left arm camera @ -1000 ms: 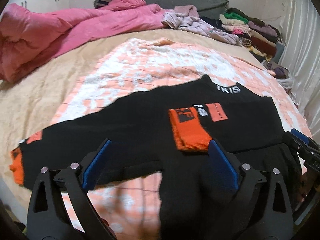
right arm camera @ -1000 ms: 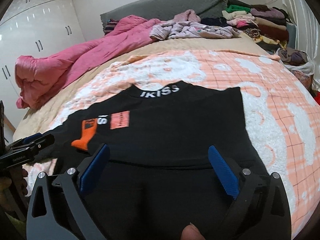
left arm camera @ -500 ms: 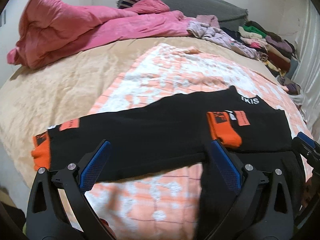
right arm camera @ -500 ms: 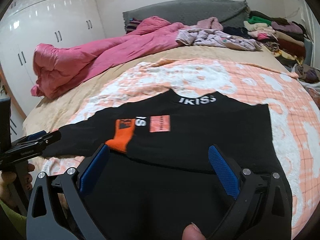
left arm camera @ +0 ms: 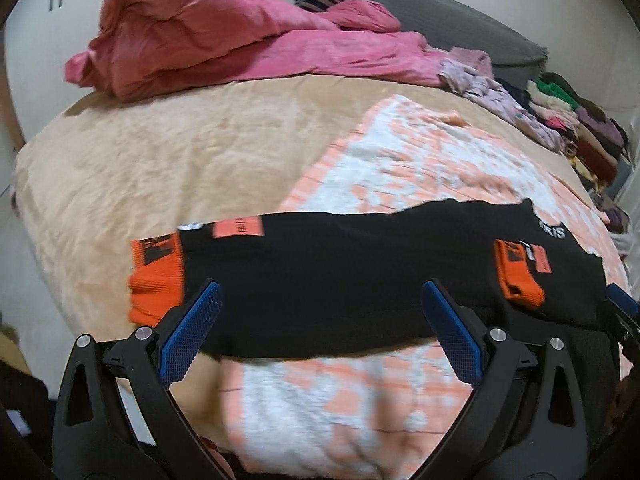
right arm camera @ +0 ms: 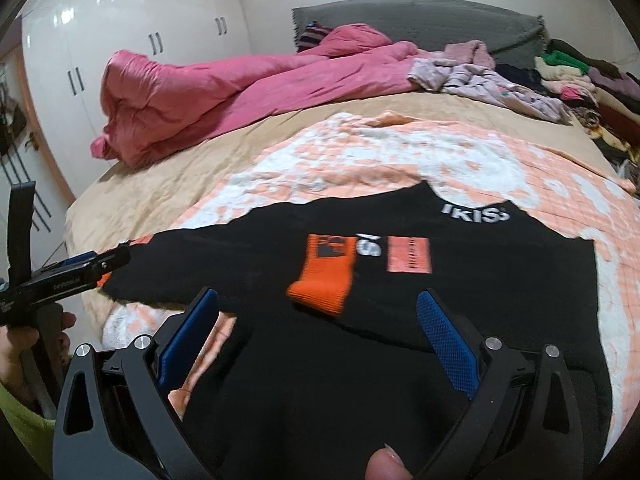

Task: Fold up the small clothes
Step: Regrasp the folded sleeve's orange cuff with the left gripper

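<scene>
Since a second ago your left gripper (left arm camera: 320, 328) has swung out toward the outstretched sleeve's orange cuff (left arm camera: 156, 280), jaws wide and empty like the right gripper (right arm camera: 316, 336), black top (right arm camera: 400, 280) flat on the bed (left arm camera: 140, 168), likely for folding that sleeve in.

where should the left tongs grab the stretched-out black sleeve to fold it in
Grip the orange cuff at the sleeve's far left end, coming from the left over the beige bedding. The sleeve lies flat and straight, so its free end is what swings across onto the body; the ribbed cuff looks thicker and easier to pinch. The left tongs are open.
</scene>
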